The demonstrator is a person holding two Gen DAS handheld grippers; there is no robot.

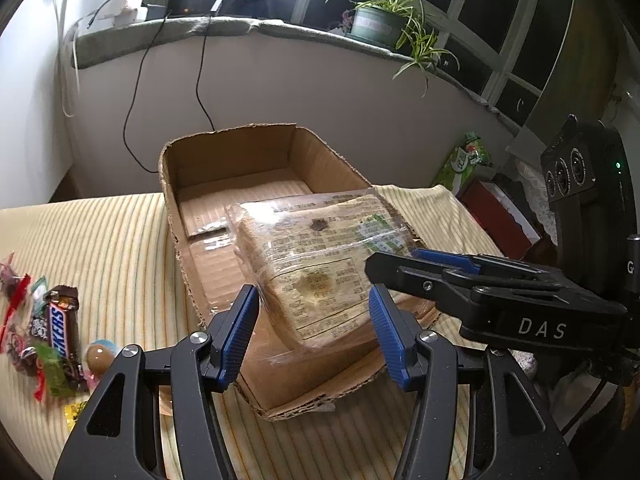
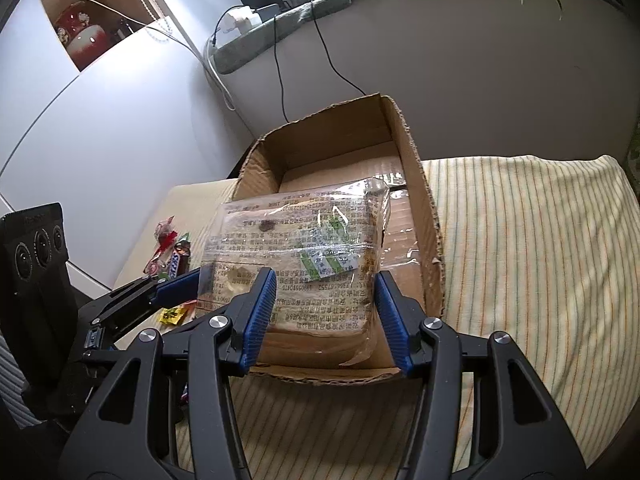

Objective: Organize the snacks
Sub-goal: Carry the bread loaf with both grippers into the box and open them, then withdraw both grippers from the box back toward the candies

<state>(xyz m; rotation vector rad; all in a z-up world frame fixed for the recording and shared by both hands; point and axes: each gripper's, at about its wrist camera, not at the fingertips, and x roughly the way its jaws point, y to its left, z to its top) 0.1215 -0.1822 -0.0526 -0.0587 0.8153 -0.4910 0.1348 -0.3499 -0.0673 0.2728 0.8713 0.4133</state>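
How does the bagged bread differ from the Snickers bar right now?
The bagged bread sits over the cardboard box, between both grippers' blue pads; the Snickers bar lies outside on the striped cloth among candies. The bread is bigger, in clear printed plastic; the bar's wrapper is brown. Both are wrapped snacks.

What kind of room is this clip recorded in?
Probably a lived-in room at home, perhaps a bedroom: a striped yellow fabric cover under the open cardboard box, a potted spider plant on the cushioned window ledge, and loose wrapped sweets beside the box.
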